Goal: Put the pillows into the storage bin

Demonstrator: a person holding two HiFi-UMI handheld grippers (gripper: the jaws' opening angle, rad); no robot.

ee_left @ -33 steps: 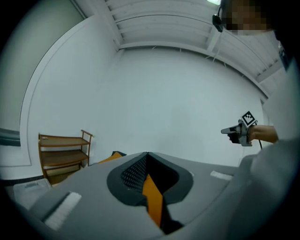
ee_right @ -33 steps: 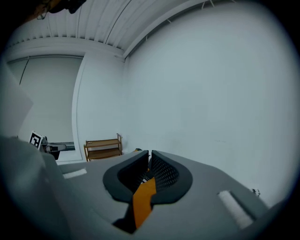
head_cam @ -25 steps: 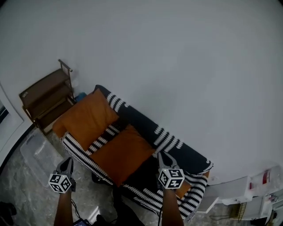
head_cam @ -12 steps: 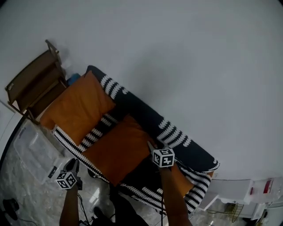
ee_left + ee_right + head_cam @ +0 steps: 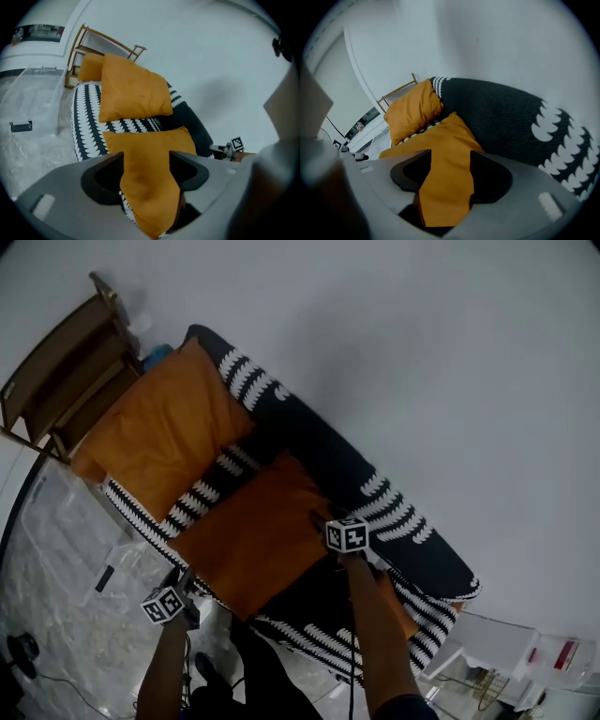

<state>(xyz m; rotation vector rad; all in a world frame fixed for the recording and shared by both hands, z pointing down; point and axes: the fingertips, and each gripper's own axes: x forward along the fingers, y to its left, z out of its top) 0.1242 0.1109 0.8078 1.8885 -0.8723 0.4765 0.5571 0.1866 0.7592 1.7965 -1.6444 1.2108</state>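
Near pillow (image 5: 258, 540), orange, on a black-and-white sofa (image 5: 394, 512).

Head view: the left gripper (image 5: 183, 579) is at the pillow's lower corner and the right gripper (image 5: 321, 519) at its upper edge. Both sets of tips are hard to make out. The far pillow (image 5: 159, 442) leans beyond both grippers. The clear storage bin (image 5: 66, 540), cut off by the frame edge, stands to the left gripper's left.

Left gripper view: the jaws are spread, having just been opening. A corner of the near pillow (image 5: 147, 159) reaches into the gap, unpinched. The storage bin (image 5: 33, 89) is ahead and left.

Right gripper view: the jaws are likewise spread after just opening. The near pillow (image 5: 445, 154) lies loose between them, its nearest part hidden behind the gripper body.
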